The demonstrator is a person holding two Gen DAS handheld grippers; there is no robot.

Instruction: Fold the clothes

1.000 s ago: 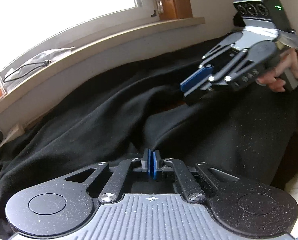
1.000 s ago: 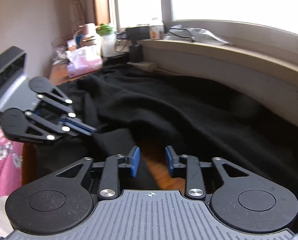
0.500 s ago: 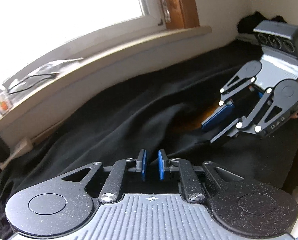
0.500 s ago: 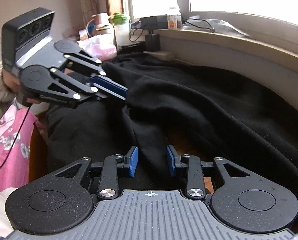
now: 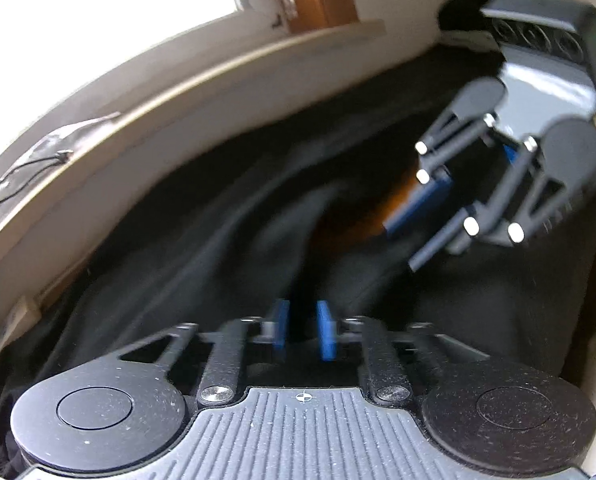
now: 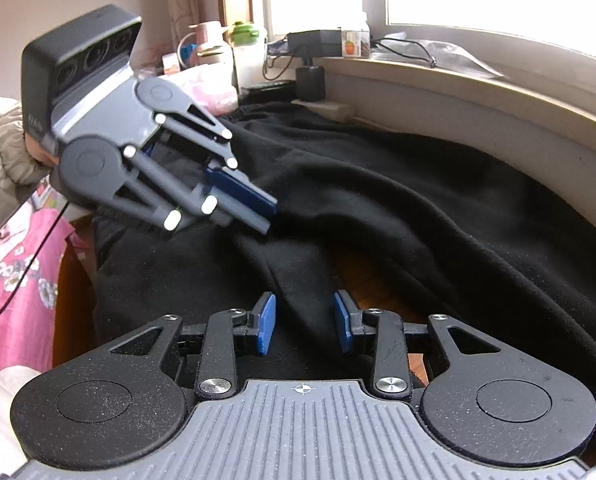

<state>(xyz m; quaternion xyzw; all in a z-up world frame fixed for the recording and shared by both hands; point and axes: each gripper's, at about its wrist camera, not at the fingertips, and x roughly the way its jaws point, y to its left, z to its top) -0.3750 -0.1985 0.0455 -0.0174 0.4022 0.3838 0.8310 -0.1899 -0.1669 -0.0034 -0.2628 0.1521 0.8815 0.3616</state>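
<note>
A black garment point(image 6: 398, 208) lies spread and creased over a wooden table below the window sill; it also fills the left wrist view point(image 5: 201, 240). My left gripper point(image 5: 302, 334) is open, its blue pads just above a fold of the cloth and holding nothing. It shows from the side in the right wrist view point(image 6: 267, 214). My right gripper point(image 6: 305, 324) is open over a ridge of the cloth, empty. It shows in the left wrist view point(image 5: 402, 240), hovering over the garment at the right.
A strip of bare wooden table point(image 6: 374, 280) shows between the cloth folds. The window sill point(image 6: 478, 80) carries cables, a black adapter and a plastic bag. Bottles and cups point(image 6: 241, 48) stand at the back left. Pink floral fabric point(image 6: 13, 280) lies at the left.
My left gripper has opened from shut, letting go of the cloth fold. The two grippers have drawn closer together. The right gripper stays open.
</note>
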